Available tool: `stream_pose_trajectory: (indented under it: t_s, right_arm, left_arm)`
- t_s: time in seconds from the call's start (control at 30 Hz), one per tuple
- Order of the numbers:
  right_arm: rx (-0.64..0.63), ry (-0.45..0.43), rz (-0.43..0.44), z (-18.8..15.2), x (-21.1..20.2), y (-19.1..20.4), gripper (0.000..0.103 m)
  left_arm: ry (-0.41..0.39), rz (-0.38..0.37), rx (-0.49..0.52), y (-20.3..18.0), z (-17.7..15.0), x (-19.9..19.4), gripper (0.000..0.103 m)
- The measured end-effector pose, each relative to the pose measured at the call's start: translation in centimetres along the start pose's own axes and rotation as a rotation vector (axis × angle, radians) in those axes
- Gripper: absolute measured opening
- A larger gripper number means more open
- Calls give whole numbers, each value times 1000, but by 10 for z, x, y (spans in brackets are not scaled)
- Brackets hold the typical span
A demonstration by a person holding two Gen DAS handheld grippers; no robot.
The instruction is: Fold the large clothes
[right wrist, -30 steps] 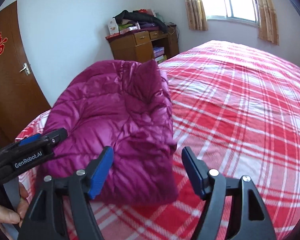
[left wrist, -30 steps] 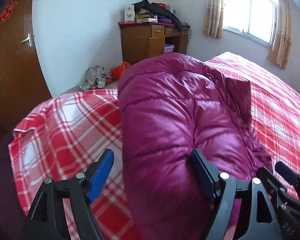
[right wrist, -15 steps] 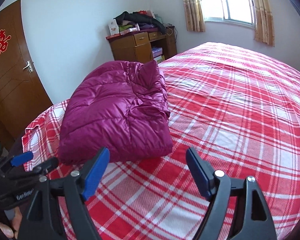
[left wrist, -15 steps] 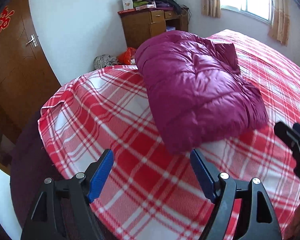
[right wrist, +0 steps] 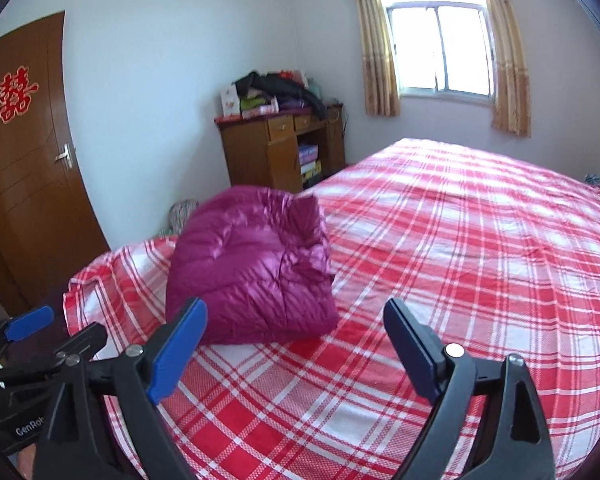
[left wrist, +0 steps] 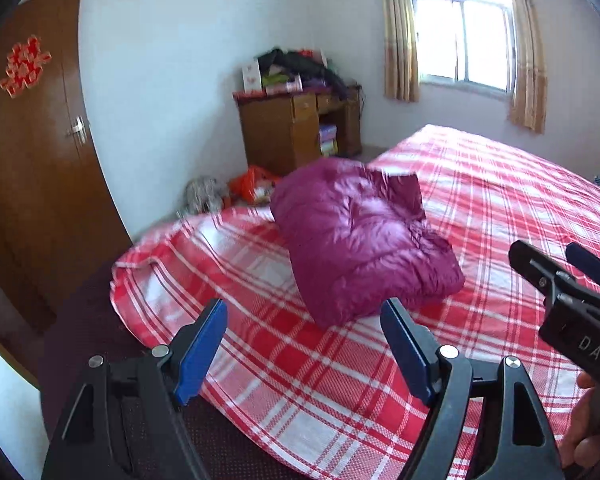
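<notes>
- The folded jacket (left wrist: 364, 236) lies on the checked bed (left wrist: 500, 200), at twelve o'clock from both grippers.
- Left gripper (left wrist: 304, 340): released, empty.
- Right gripper (right wrist: 296, 340): jaws just opening, empty.

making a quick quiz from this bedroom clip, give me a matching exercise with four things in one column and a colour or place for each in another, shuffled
Things:
1. puffy jacket
2. bedsheet
3. door
4. cabinet

Descriptions:
A. brown, with a red paper decoration on it
B. red and white plaid
C. against the far wall, clothes piled on top
D. magenta, folded, lying near the bed's corner

Pairs: 1-D, 2-B, 3-A, 4-C
</notes>
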State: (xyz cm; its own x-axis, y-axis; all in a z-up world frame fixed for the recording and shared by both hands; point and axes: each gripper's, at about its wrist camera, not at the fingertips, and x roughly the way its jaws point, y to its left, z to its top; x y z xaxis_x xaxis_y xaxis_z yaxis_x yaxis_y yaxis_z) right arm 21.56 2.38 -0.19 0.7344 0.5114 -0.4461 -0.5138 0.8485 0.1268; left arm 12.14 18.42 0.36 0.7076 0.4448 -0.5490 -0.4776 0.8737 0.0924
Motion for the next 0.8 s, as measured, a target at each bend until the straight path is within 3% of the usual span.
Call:
stream_pose_trajectory:
  t_s: [0.3,0.57,0.8]
  right_arm:
    - [-8,-174,4,25,-52,5,98]
    - [-29,-285,-1,27,-79,12,103]
    - [-38,-312,-32,23,-78,17,103]
  left_arm:
    - [-132,3,9,0,18,-44,86]
    - [-233,36,-32,10,22,-71,89]
    - [-286,49,-38,10,22,-83,91]
